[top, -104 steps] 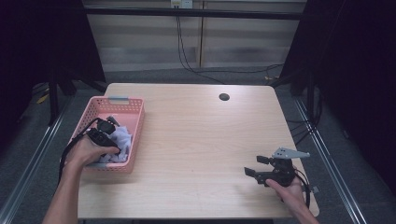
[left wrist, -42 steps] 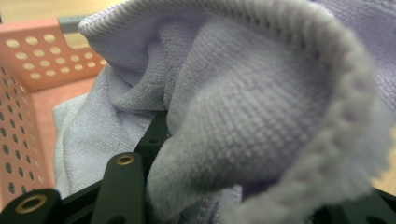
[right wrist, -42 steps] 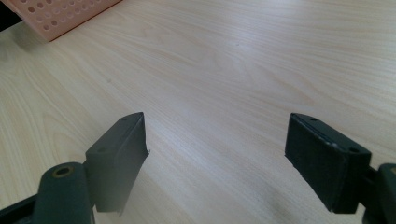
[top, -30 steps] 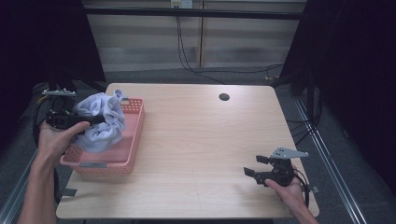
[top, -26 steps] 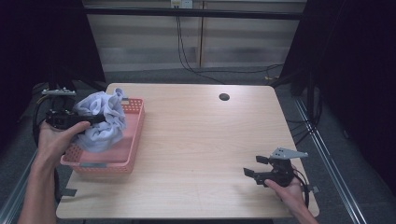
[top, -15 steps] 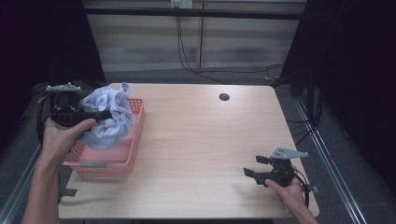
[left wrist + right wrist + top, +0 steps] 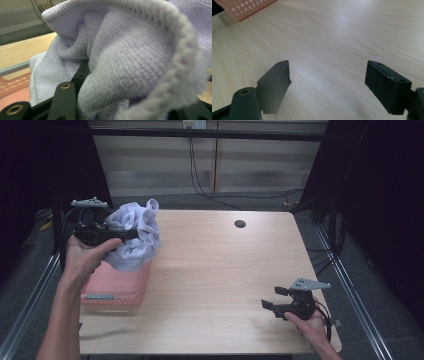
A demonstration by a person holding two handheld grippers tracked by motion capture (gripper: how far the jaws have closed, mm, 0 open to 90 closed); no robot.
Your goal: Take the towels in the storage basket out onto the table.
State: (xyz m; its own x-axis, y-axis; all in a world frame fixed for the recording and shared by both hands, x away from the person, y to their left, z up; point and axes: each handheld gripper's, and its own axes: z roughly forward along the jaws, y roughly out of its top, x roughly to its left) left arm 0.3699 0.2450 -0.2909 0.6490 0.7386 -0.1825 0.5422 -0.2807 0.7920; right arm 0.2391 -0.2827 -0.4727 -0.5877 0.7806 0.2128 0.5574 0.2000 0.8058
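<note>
The lavender towel point(image 7: 134, 236) hangs bunched above the table's point(image 7: 215, 270) far-left corner, clamped in the left gripper point(image 7: 131, 235), clear of the pink basket point(image 7: 117, 282); laying it on the table remains. Earlier it lay inside that basket. The right gripper point(image 7: 269, 299), jaws apart and empty, waits near the near-right corner.

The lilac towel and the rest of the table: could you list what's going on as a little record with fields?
held thing: lilac towel, bunched, lifted above the basket
holder: left gripper, jaws closed on the towel
basket: pink basket, at the table's left edge
other hand: right gripper, jaws open, nothing between them, low over the table
also on table: small dark round spot near the far edge
</note>
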